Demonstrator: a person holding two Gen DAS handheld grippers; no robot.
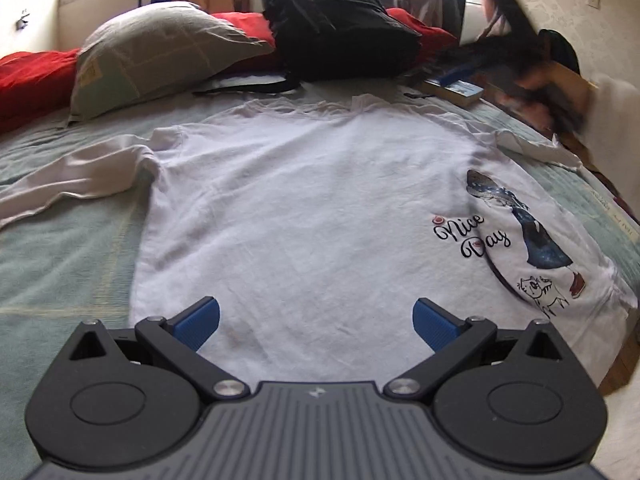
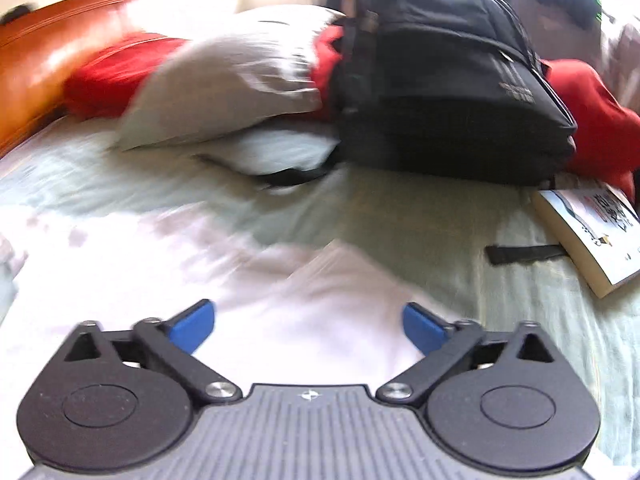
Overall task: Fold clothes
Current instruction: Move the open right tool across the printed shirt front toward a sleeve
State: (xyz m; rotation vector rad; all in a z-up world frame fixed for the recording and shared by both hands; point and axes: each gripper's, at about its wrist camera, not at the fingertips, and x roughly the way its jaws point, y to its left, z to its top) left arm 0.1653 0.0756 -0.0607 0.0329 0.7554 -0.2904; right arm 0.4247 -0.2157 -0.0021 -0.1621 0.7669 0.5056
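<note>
White long-sleeve shirt (image 1: pixel 304 200) is lying spread flat on the bed (image 1: pixel 60 264), filling the centre of the left wrist frame. Collar end is pointing toward the top of the frame, hem toward the bottom. One sleeve (image 1: pixel 68 184) is trailing out to the left edge; the other sleeve (image 1: pixel 536 148) is lying bunched at the upper right. The "Nice Day" print (image 1: pixel 516 236) is sitting at the right side of the body.

Left gripper (image 1: pixel 316 320) is hovering over the hem region at the lower centre, its blue pads wide apart, holding nothing. Right gripper (image 2: pixel 308 326) is likewise spread, empty, over the white cloth near the collar; this view is smeared by motion and overexposed, so the fabric edges are hard to read there. A black backpack (image 1: pixel 336 20), grey pillow (image 1: pixel 160 52) and a book (image 2: pixel 588 232) are crowding the top of both frames.

Judgement: no fold is showing, so the shirt is laid out ready for folding. To do it well, each gripper should be closing on a single clean edge rather than a bunch, taking shoulder and hem on the same side so the fold line is running straight. The crumpled upper-right sleeve probably needs flattening, or it will be trapping wrinkles. Carrying cloth low should be avoiding snagging the backpack strap (image 2: pixel 524 254).
</note>
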